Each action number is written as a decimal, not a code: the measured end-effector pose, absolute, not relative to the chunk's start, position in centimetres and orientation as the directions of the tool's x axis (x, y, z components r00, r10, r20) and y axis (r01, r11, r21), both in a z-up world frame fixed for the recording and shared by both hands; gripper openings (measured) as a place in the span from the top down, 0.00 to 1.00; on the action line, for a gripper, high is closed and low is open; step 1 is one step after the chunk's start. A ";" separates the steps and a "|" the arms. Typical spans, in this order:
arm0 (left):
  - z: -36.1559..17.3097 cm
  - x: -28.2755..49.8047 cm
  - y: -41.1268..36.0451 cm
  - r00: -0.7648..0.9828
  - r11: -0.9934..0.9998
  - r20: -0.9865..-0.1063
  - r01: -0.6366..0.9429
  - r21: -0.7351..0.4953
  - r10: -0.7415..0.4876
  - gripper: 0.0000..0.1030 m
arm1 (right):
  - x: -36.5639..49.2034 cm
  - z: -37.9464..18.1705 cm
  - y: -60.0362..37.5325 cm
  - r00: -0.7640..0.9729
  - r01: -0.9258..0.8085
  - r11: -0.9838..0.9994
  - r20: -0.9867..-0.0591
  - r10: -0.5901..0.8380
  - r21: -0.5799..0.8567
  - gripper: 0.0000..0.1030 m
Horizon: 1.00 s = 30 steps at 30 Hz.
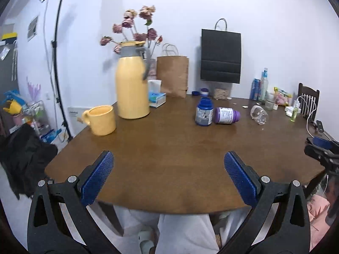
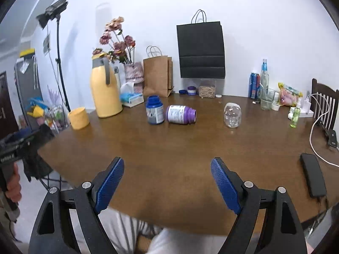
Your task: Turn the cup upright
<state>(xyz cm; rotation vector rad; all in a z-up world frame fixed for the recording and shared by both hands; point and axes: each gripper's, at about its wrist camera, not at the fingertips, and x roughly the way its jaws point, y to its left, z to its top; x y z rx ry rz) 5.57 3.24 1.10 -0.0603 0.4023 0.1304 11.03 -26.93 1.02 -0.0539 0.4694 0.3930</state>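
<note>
A clear glass cup (image 1: pixel 259 114) (image 2: pixel 232 115) lies tipped over on the brown wooden table (image 1: pixel 169 148) (image 2: pixel 169 144), right of centre. A yellow mug (image 1: pixel 100 119) (image 2: pixel 78 118) stands upright near the table's left edge. My left gripper (image 1: pixel 168 158) is open over the near edge, nothing between its blue pads. My right gripper (image 2: pixel 167 163) is open too, empty, well short of the clear cup. Each gripper's body shows at the edge of the other's view.
A yellow thermos jug (image 1: pixel 132 84) stands behind the mug. A blue bottle (image 2: pixel 154 110) stands beside a purple bottle (image 2: pixel 180 114) lying down. Paper bags, a vase, a can and bottles line the back. A black phone (image 2: pixel 313 177) and cable lie right.
</note>
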 end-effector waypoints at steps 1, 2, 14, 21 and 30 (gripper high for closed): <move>0.8 5.3 3.0 0.908 0.991 -0.408 -0.126 -0.039 0.099 0.00 | 10.3 0.9 -26.9 0.828 -0.375 0.926 -0.438 0.351 0.033 0.14; 0.4 5.3 2.6 0.901 0.993 -0.426 -0.112 -0.041 0.084 0.00 | 9.7 0.8 -27.0 0.832 -0.375 0.926 -0.429 0.353 0.036 0.14; -1.4 3.6 -0.3 0.895 0.999 -0.445 -0.037 -0.029 0.020 0.00 | 5.7 -1.9 -25.8 0.832 -0.373 0.926 -0.421 0.361 0.058 0.14; -1.3 3.4 -0.3 0.902 0.999 -0.431 -0.029 -0.033 0.012 0.00 | 6.0 -1.9 -25.6 0.830 -0.373 0.926 -0.426 0.359 0.055 0.14; -1.3 3.2 -0.6 0.903 0.999 -0.430 -0.022 -0.029 0.007 0.00 | 5.7 -1.9 -25.2 0.830 -0.382 0.923 -0.421 0.365 0.046 0.14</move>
